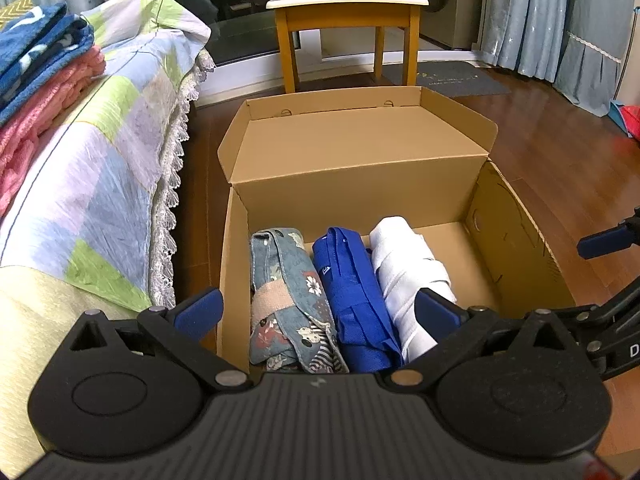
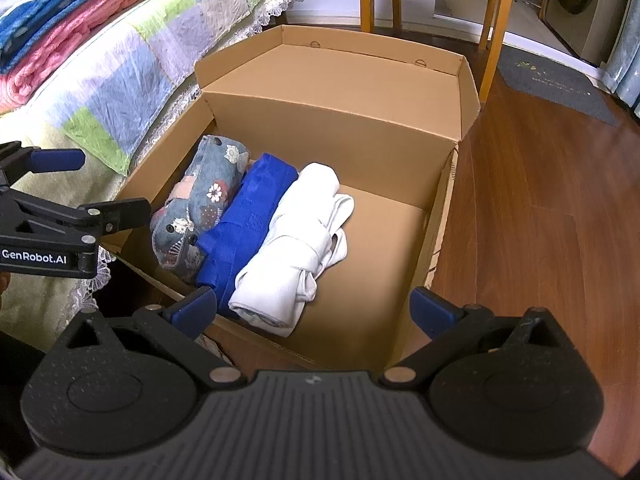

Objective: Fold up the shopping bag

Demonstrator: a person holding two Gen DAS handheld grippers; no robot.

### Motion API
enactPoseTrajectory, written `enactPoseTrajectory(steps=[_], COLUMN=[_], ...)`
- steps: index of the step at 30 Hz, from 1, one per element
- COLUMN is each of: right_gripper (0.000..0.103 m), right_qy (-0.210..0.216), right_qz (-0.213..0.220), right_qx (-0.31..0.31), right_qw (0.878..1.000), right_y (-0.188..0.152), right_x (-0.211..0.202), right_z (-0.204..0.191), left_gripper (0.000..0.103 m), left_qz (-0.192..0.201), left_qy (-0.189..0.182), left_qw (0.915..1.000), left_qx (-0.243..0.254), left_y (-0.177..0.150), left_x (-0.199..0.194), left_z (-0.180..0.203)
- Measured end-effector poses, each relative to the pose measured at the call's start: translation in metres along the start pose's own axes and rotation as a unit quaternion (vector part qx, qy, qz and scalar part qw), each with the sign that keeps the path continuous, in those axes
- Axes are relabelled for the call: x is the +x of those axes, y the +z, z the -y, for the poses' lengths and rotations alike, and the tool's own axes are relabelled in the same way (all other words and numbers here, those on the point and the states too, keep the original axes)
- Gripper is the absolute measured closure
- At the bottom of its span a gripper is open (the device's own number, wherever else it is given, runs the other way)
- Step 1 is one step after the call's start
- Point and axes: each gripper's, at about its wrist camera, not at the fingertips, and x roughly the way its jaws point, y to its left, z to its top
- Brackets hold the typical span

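Three rolled shopping bags lie side by side in an open cardboard box [image 1: 356,184] [image 2: 340,120]: a floral grey-blue one [image 1: 280,300] [image 2: 204,196], a plain blue one [image 1: 352,300] [image 2: 248,216] and a white one [image 1: 408,276] [image 2: 296,248]. My left gripper [image 1: 318,314] hovers open above the near end of the rolls, holding nothing. My right gripper [image 2: 316,310] is open over the box's near edge, just right of the white roll, also with nothing between its fingers. The left gripper [image 2: 72,184] shows at the left of the right wrist view.
A bed with a patchwork cover [image 1: 100,160] [image 2: 132,52] runs along the box's left side, with folded blue and pink blankets [image 1: 44,80] stacked on it. A wooden chair [image 1: 348,28] stands behind the box. Wood floor [image 2: 540,220] lies to the right, with a grey mat [image 1: 460,78].
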Motion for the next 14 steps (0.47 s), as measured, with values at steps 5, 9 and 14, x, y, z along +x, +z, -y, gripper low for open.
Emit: enactPoseTrajectory(steps=[5, 9, 14], right_gripper=[0.001, 0.001, 0.001], right_qy=[-0.019, -0.020, -0.019], right_qz=[-0.005, -0.006, -0.008], right_qx=[-0.005, -0.001, 0.000], right_qw=[1.000, 1.000, 1.000], right_y=[0.0004, -0.0003, -0.0005], right_x=[0.0016, 0.0025, 0.0033], right_z=[-0.0013, -0.0006, -0.0001], left_gripper=[0.001, 0.001, 0.001], left_qz=[0.000, -0.001, 0.003], left_qy=[-0.002, -0.003, -0.005], left_qw=[1.0000, 1.0000, 1.0000], left_qx=[0.003, 0.006, 0.007], left_y=[-0.0012, -0.0018, -0.0017], left_x=[-0.0007, -0.0009, -0.0017], left_z=[0.0006, 0.0020, 0.0029])
